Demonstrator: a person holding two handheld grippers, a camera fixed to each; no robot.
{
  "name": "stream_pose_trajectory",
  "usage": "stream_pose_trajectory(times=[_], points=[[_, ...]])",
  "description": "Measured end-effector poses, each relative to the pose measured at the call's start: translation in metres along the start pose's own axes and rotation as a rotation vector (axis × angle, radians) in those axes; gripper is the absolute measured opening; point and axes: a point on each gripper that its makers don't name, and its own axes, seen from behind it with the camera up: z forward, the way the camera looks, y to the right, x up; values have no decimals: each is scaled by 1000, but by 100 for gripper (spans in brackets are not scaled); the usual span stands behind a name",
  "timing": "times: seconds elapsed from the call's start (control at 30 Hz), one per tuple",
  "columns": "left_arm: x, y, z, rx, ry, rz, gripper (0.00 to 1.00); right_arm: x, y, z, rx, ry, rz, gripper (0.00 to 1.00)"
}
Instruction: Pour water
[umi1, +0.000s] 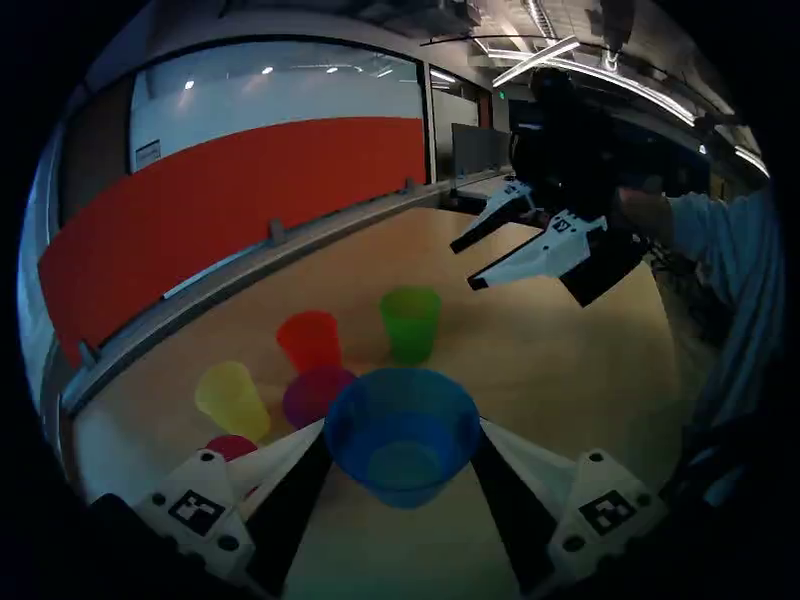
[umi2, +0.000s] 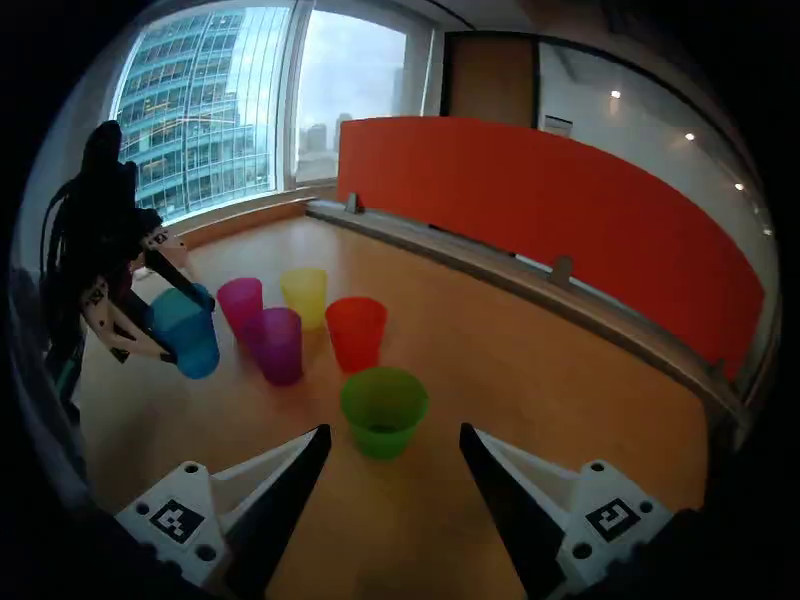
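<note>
Left tool (umi1: 403, 430) was clamped on the translucent blue plastic cup (umi1: 403, 455), apparently lifted off the wooden table (umi1: 560, 370). Right tool (umi2: 393, 430) was spread apart and empty, with the translucent green plastic cup (umi2: 383, 410) standing just ahead of it. Couldn't tell if the blue cup held water; for a clean pour I'd get its lip over the receiving cup's mouth first, then tilt slowly, steadying the target with the right tool if it looked tippy.
</note>
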Motion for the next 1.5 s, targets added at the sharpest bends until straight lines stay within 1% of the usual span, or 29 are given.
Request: stream_pose_trajectory(times=[0.27, 0.47, 0.67, 0.97, 1.17, 1.5], points=[[22, -12, -20, 46, 72, -26, 87, -9, -4, 18, 8, -9, 0, 100], [36, -18, -35, 67, 123, -47, 87, -15, -6, 29, 13, -18, 0, 100], [45, -24, -46, 95, 161, -48, 87, -19, -10, 40, 24, -29, -3, 100], [50, -40, -65, 149, 191, -62, 87, -25, -10, 60, 20, -48, -4, 100], [52, -49, -76, 179, 206, -76, 87, -23, -11, 72, 23, -46, 4, 100], [53, -56, -92, 204, 217, -79, 87, -20, -12, 88, 20, -48, 1, 100]])
